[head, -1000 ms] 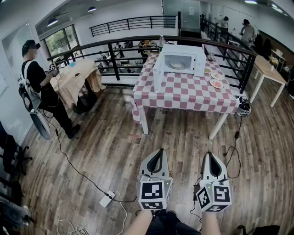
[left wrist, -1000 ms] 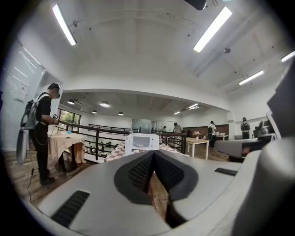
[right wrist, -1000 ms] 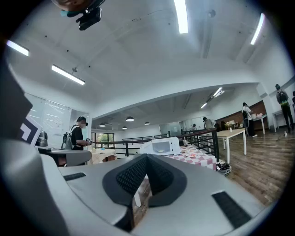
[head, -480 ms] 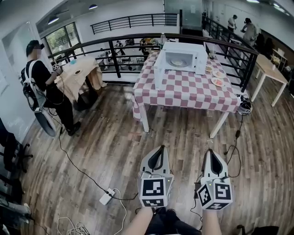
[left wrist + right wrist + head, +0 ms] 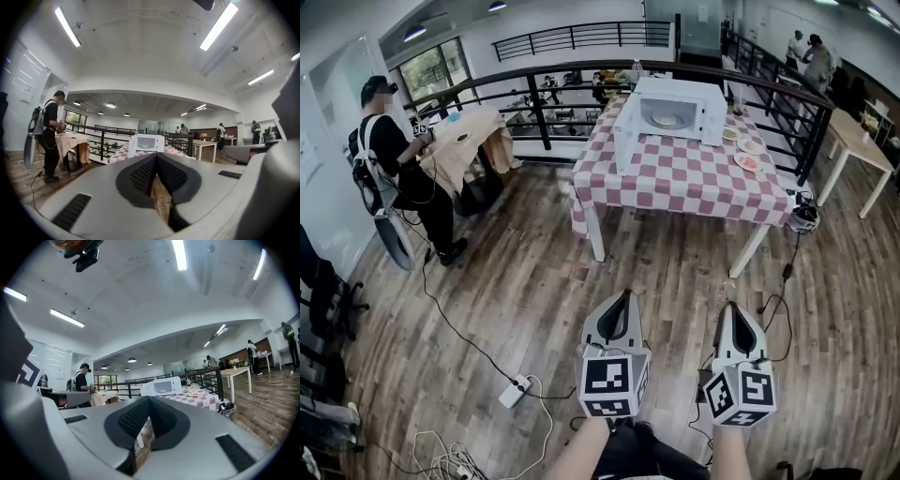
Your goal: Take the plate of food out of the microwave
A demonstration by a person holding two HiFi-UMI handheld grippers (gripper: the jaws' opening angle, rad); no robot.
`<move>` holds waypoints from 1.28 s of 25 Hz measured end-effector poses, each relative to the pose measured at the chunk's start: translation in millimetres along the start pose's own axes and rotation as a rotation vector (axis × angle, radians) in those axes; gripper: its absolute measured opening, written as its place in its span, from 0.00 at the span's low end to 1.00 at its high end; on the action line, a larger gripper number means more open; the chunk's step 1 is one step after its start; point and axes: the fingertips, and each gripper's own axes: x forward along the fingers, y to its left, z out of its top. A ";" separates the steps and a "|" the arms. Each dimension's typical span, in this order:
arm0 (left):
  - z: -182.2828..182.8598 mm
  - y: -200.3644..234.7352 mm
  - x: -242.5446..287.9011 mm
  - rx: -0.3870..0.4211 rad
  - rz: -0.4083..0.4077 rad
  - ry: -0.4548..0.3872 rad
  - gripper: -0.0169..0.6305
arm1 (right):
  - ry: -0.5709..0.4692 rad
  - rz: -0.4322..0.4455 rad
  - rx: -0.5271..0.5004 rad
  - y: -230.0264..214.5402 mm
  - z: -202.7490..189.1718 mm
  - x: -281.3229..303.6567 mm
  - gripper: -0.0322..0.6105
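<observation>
A white microwave point(image 5: 678, 111) stands at the far end of a table with a red-and-white checked cloth point(image 5: 675, 183), its door point(image 5: 625, 139) swung open to the left. Inside it lies a plate of food point(image 5: 664, 120). Both grippers hover over the wooden floor well short of the table, pointing level toward it. My left gripper point(image 5: 625, 296) is shut and holds nothing. My right gripper point(image 5: 733, 307) is also shut and holds nothing. The left gripper view shows the left gripper point(image 5: 156, 155) with the microwave point(image 5: 146, 144) far ahead. The right gripper view shows the right gripper point(image 5: 149, 399) and the microwave point(image 5: 161, 387).
Small plates point(image 5: 748, 161) sit on the table right of the microwave. A person point(image 5: 398, 178) stands at the left by a beige-draped table point(image 5: 469, 141). A black railing point(image 5: 534, 94) runs behind. A power strip point(image 5: 516, 390) and cables lie on the floor; a dark bundle point(image 5: 803, 217) lies by the table's right leg.
The head view has shifted a little: the microwave sits slightly higher and the person at the left further right. Both grippers keep the same shut pose, slightly higher in the picture.
</observation>
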 end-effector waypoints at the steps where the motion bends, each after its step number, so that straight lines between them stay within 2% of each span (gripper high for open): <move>1: -1.1 -1.9 -0.4 0.003 0.005 0.000 0.04 | 0.000 0.002 0.003 -2.4 -0.9 -0.3 0.05; 10: -10.6 -10.3 9.6 -0.001 0.011 0.020 0.04 | 0.012 0.015 0.013 -12.2 -6.5 8.4 0.05; 17: -11.1 -9.0 40.0 0.000 0.004 0.019 0.04 | 0.018 0.009 0.010 -20.7 -9.1 32.9 0.05; 32: 1.4 29.6 156.1 -0.005 -0.033 0.027 0.04 | 0.024 -0.002 0.011 -24.4 -0.8 153.6 0.05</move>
